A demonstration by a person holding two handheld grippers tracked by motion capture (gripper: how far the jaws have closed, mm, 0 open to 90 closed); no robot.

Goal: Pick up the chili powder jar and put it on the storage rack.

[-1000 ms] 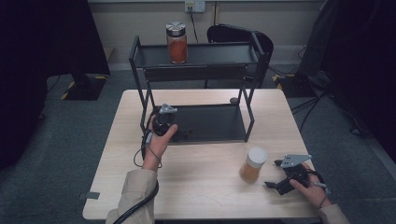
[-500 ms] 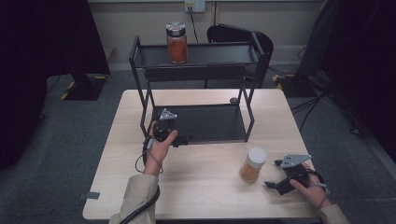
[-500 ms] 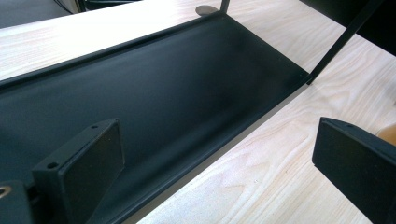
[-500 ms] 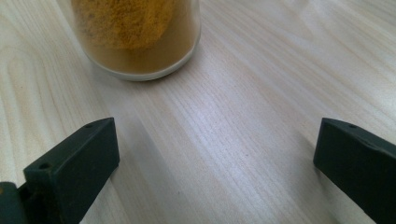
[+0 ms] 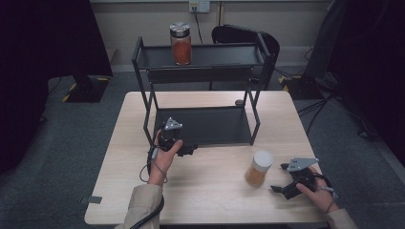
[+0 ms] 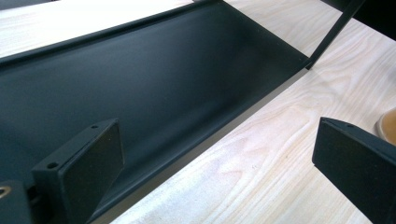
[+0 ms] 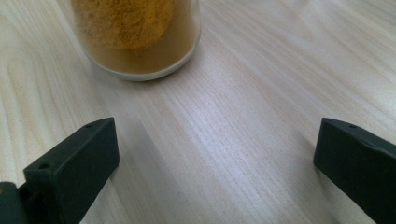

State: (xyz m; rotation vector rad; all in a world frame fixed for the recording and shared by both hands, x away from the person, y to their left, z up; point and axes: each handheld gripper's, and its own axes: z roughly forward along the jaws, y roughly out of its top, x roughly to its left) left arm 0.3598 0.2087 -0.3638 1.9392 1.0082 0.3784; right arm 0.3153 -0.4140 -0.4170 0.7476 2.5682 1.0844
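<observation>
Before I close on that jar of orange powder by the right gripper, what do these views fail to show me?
- Right gripper view: the white-lidded glass jar of orange powder is cut off by the top edge, so its lid is unseen.
- Left gripper view: the same jar is a sliver at the right edge.
- High view: the label on the red-filled, metal-lidded jar on the black metal shelf rack is too small to read.
- High view: the right gripper is partly covered by the hand.
</observation>
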